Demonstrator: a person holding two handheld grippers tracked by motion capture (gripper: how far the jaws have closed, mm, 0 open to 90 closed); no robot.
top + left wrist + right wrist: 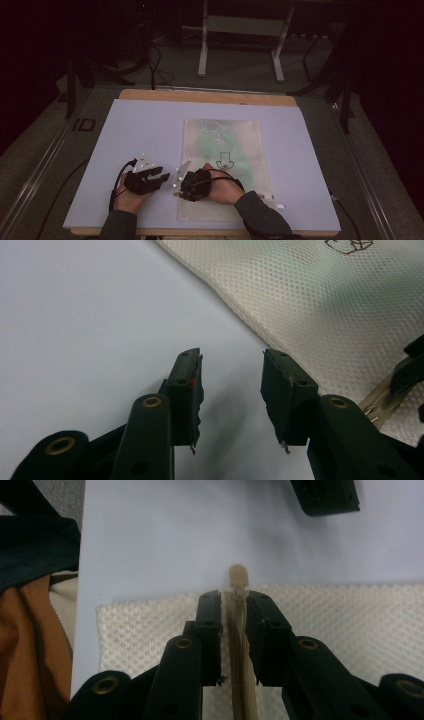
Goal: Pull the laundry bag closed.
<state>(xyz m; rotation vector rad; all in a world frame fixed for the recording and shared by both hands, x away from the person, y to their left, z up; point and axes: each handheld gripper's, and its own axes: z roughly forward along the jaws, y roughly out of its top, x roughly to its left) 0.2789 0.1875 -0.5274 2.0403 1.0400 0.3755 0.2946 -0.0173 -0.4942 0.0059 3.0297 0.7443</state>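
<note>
Item: mesh bag (227,165), cream, flat on the lavender mat (145,125), lying lengthwise from the centre of the high view down to its lower edge; a green garment shows faintly through it, with a dark printed mark near the middle.

Item: zipper pull (239,577), tan, at the bag's near-left corner. In the right gripper view it pokes up past the jaw tips, its strip running straight down the gap between them, along the gripper's own axis.

Item: right gripper (186,187), lower centre of the high view. Jaws narrowed around the pull strip, pads at or almost on it; a firm pinch cannot be told.

Item: left gripper (161,177), lower left of the high view, jaws spread, nothing between them, resting over bare mat. The bag's edge lies to its upper right in the left gripper view.

Judgement: the right hand is the nearer; the zipper line appears to run along the bag's near short edge, so a pull would go sideways.
</note>
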